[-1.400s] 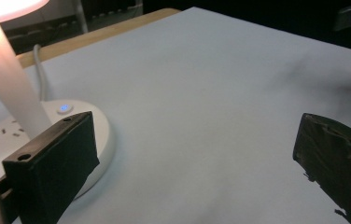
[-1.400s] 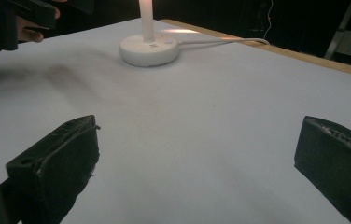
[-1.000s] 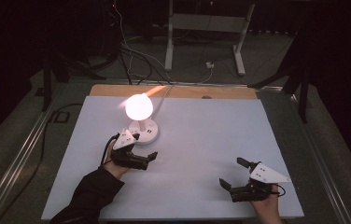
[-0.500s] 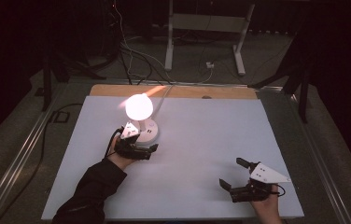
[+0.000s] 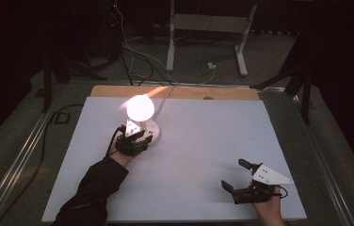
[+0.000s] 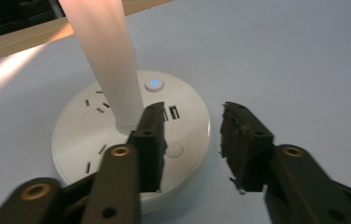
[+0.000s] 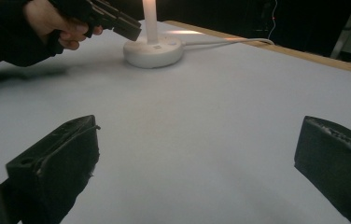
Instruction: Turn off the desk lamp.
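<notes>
Left claw point(image 5: 137, 138) has crept forward since a second ago and now hangs over the near edge of the lamp base point(image 5: 152, 132), its jaws parted a moderate way and holding nothing. From the left claw's own camera, the left claw point(image 6: 192, 140) frames the round white base point(image 6: 85, 135), with one jaw over it beside the glowing stem point(image 6: 103, 60) and a blue-lit button point(image 6: 154, 83) at 12 o'clock. The lit bulb point(image 5: 140, 107) stands at about 10 o'clock on the white surface point(image 5: 203, 141). Right claw point(image 5: 236, 176) sits unmoved at 5 o'clock, jaws spread wide and empty, well apart from the lamp point(image 7: 152, 44).
</notes>
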